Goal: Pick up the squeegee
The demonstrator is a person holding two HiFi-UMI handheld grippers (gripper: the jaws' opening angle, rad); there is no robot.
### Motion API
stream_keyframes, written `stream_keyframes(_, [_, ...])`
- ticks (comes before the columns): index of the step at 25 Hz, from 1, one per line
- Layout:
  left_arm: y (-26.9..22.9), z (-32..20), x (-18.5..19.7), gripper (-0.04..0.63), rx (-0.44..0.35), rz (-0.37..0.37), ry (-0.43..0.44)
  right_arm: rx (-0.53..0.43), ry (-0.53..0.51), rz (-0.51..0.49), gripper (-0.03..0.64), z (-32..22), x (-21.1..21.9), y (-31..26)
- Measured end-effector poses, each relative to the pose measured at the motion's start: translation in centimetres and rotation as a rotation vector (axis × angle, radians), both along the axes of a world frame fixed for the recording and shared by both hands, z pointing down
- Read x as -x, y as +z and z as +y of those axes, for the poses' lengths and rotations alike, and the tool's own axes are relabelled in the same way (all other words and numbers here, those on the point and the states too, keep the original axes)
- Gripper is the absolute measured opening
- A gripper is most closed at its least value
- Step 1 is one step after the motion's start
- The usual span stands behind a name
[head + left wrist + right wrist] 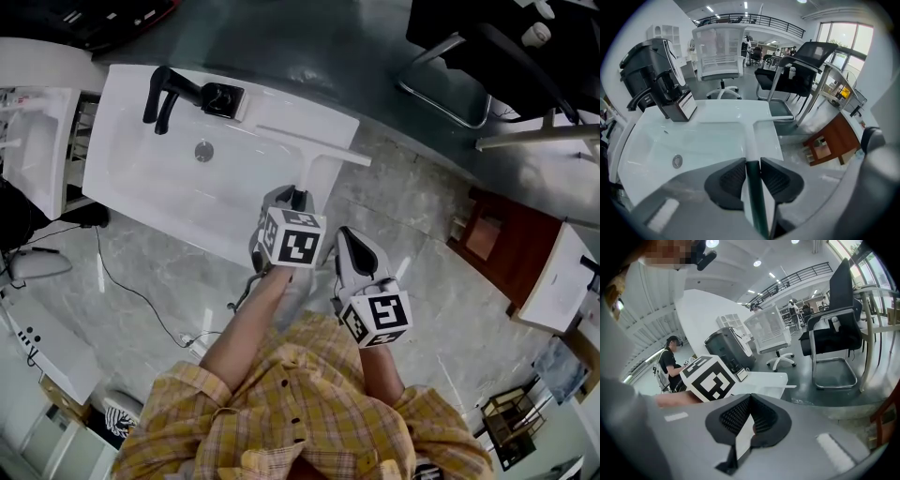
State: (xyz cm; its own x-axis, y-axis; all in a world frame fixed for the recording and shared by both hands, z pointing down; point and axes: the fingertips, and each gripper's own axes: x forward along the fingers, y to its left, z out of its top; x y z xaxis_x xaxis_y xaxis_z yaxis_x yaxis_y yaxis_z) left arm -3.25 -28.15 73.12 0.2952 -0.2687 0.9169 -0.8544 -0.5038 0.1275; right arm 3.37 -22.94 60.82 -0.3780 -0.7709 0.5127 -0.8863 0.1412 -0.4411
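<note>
Both jaws of the left gripper (753,164) pinch the handle of the squeegee (309,146), which lies centre-frame on the sink (131,84) rim. Gripped at the handle end, the wide blade may swing and slip. The right gripper (751,399) is closed and empty.

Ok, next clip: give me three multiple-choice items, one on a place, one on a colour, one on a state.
1. The squeegee lies: A on the sink, on its flat top; B on the floor; C on a chair.
2. The faucet is: A chrome; B black; C white.
3. The right claw is: A wide open; B clamped on the faucet; C shut, empty.
1 A: white sink top beneath it. 2 B: dark all over. 3 C: its jaws meet, nothing between.
</note>
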Motion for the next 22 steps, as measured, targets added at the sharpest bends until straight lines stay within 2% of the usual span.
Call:
stream_keyframes(5, [0.0,-0.1,0.2,0.091,0.016,0.006,-0.036,0.006,-0.001,0.003,0.000,0.3,-0.3,0.0])
stream_keyframes(12, [-0.7,-0.3,0.3,0.091,-0.002,0.021,-0.062,-0.005,0.002,0.015,0.000,0.8,-1.1,-0.5])
stream_keyframes(22, [-3.5,0.8,0.3,0.091,-0.069,0.046,-0.098,-0.033,-0.018,0.032,0.000,2.2,-1.9,-2.1])
